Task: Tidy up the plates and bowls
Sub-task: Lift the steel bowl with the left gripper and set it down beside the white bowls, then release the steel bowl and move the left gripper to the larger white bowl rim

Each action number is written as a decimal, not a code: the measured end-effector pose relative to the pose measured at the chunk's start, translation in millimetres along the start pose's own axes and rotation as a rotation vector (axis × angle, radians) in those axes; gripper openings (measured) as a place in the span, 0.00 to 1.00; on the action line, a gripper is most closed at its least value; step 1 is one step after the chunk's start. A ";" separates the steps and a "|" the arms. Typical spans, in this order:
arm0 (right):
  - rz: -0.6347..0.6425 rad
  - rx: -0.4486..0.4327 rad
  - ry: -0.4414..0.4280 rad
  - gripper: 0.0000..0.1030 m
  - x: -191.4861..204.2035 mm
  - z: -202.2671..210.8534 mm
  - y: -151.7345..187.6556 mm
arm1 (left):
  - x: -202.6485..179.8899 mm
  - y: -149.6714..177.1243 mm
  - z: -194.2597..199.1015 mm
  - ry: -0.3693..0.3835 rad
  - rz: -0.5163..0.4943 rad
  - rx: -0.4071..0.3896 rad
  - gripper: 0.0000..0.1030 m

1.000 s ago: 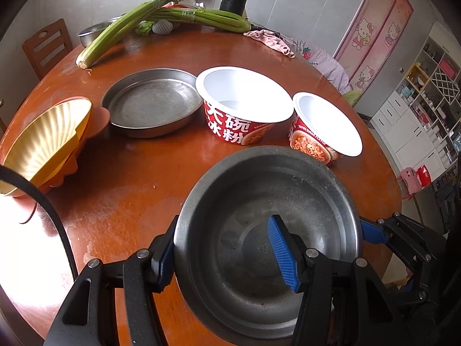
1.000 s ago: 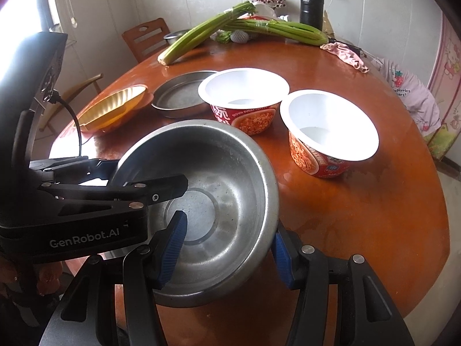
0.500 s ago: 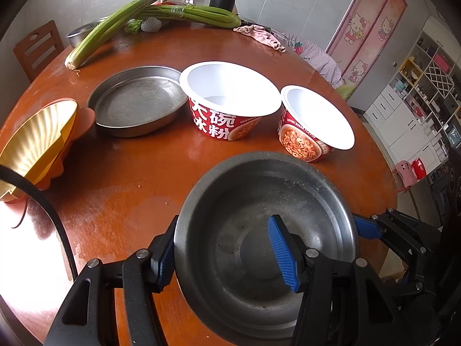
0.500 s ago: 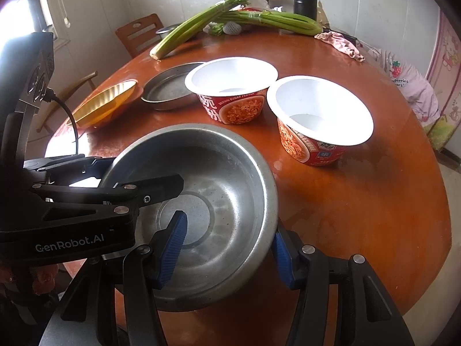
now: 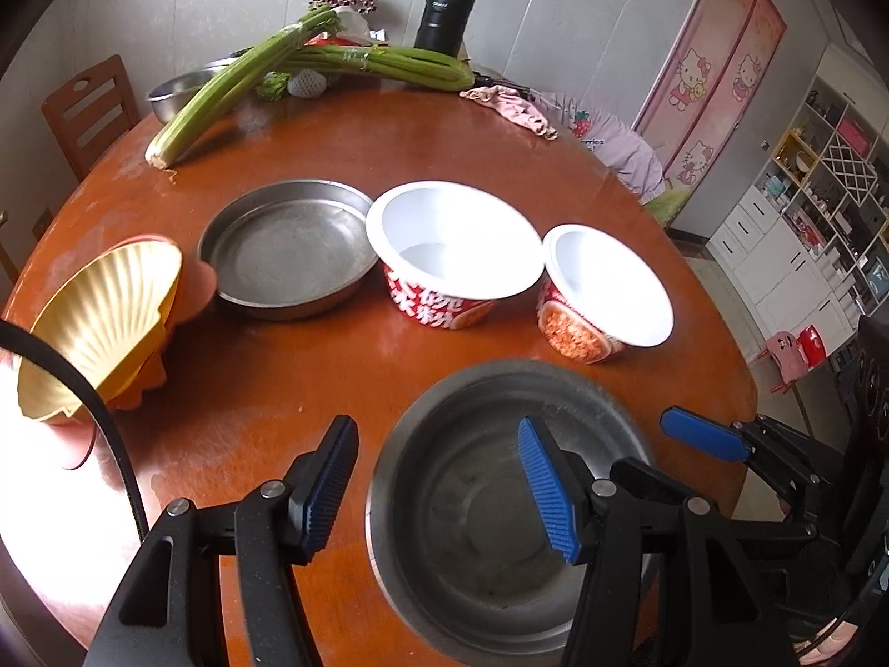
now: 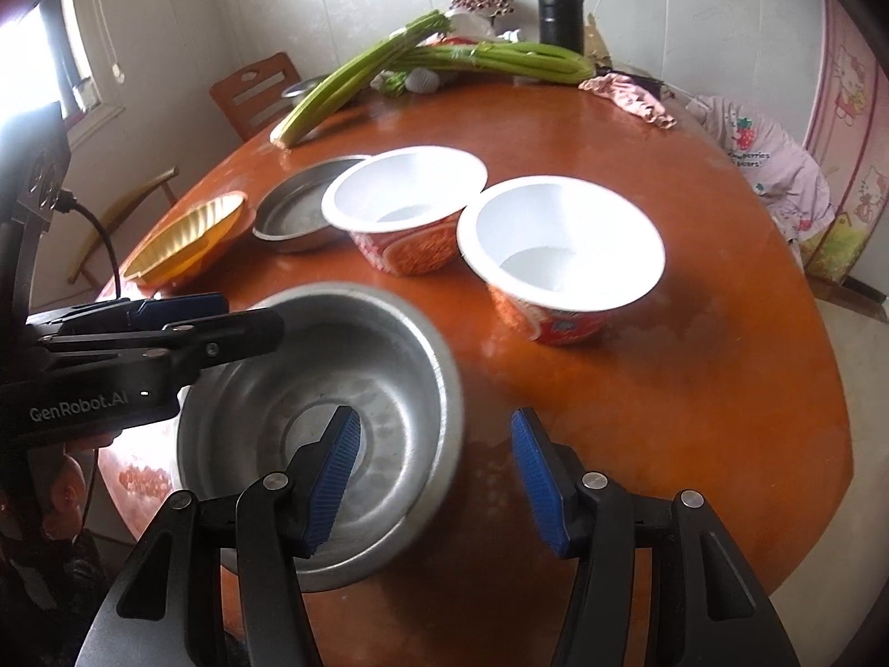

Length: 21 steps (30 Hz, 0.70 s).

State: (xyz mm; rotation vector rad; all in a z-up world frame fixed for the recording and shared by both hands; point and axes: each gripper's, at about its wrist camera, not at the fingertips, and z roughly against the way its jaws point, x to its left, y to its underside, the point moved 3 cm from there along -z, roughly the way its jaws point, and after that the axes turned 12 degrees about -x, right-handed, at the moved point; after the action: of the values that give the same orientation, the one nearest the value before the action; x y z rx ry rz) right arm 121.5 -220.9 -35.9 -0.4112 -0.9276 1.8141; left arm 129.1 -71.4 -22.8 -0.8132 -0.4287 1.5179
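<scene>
A steel bowl sits on the round wooden table at its near edge; it also shows in the right wrist view. My left gripper is open, its jaws astride the bowl's left rim and clear of it. My right gripper is open astride the bowl's right rim. Beyond stand a large white paper bowl, a smaller one, a flat steel pan and a yellow fluted bowl on an orange one.
Celery stalks, a black flask, a pink cloth and another steel bowl lie at the table's far side. A wooden chair stands at far left.
Both grippers have opened and let go of the steel bowl, which now rests on the table. Both have drawn back and risen a little.
</scene>
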 end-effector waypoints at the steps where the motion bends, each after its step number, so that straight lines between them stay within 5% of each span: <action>1: -0.003 -0.005 0.004 0.57 -2.6 2.2 -1.6 | -1.2 -1.2 -0.2 0.005 0.001 0.001 0.58; 9: -0.030 -0.061 0.046 0.57 -27.7 17.8 -24.1 | -30.7 -25.8 -1.8 0.076 -0.019 -0.009 0.58; 21: -0.077 -0.097 0.156 0.57 -84.8 17.4 -49.0 | -70.7 -45.7 -42.1 0.182 0.029 0.083 0.58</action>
State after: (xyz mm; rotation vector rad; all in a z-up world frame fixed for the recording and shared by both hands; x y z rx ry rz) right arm 177.5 -294.4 0.9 -0.5623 -0.9128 1.6470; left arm 187.6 -142.4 -2.9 -0.8866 -0.2184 1.4638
